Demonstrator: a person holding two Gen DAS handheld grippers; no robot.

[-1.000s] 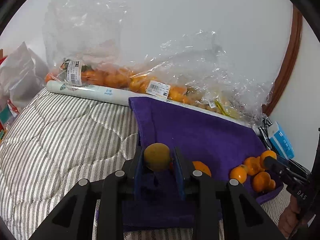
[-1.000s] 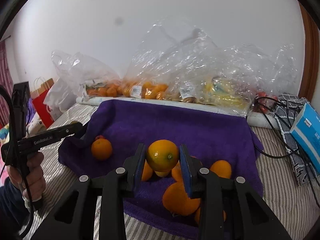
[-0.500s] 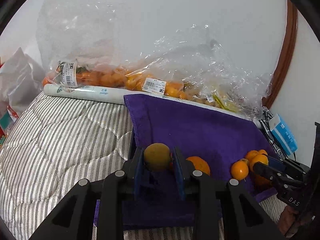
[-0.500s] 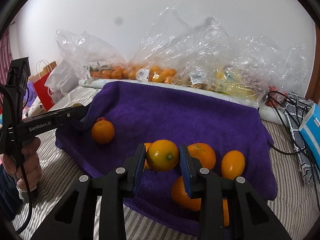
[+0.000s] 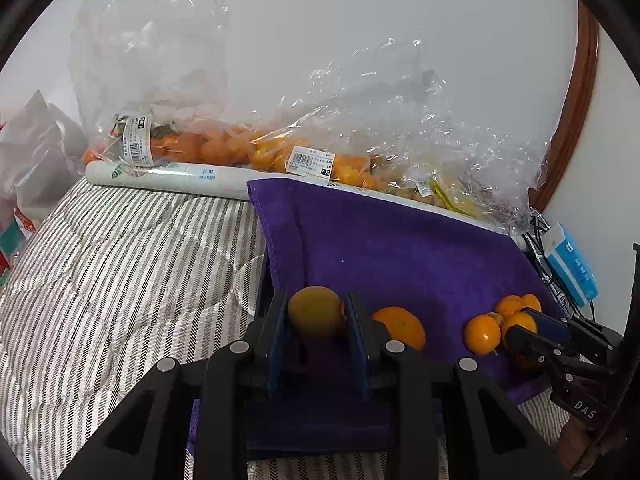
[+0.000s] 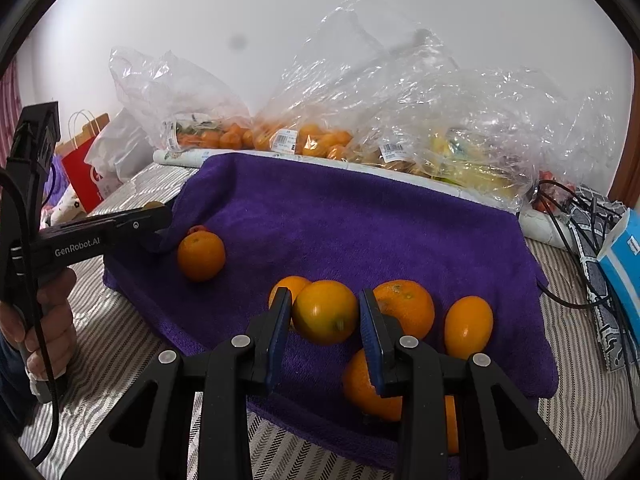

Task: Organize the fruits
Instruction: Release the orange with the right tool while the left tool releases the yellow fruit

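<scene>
Now your left hand-held gripper (image 5: 316,320) pinches dull yellow-green round fruit (image 5: 315,311) over left edge of purple plush towel (image 5: 400,252). Your right hand-held gripper (image 6: 324,316) has jaws parted; round orange fruit (image 6: 325,312) sits between pads, touching left pad (image 6: 280,320), apparently clear of right. More oranges beside it on towel; lone orange (image 6: 201,255) lies apart to left.

Deep purple for the towel (image 6: 360,232); grey-and-white herringbone stripes across the quilt (image 5: 120,272). Bright orange on the loose oranges (image 6: 201,255), duller yellow-brown on the fruit (image 5: 316,312) between blue pads (image 5: 276,344) of the black left gripper (image 5: 317,340). Clear for the plastic bags (image 6: 440,120), white with black barcode for the label (image 5: 311,162), light blue on the tissue pack (image 5: 572,268), red on the paper bag (image 6: 86,168).
</scene>
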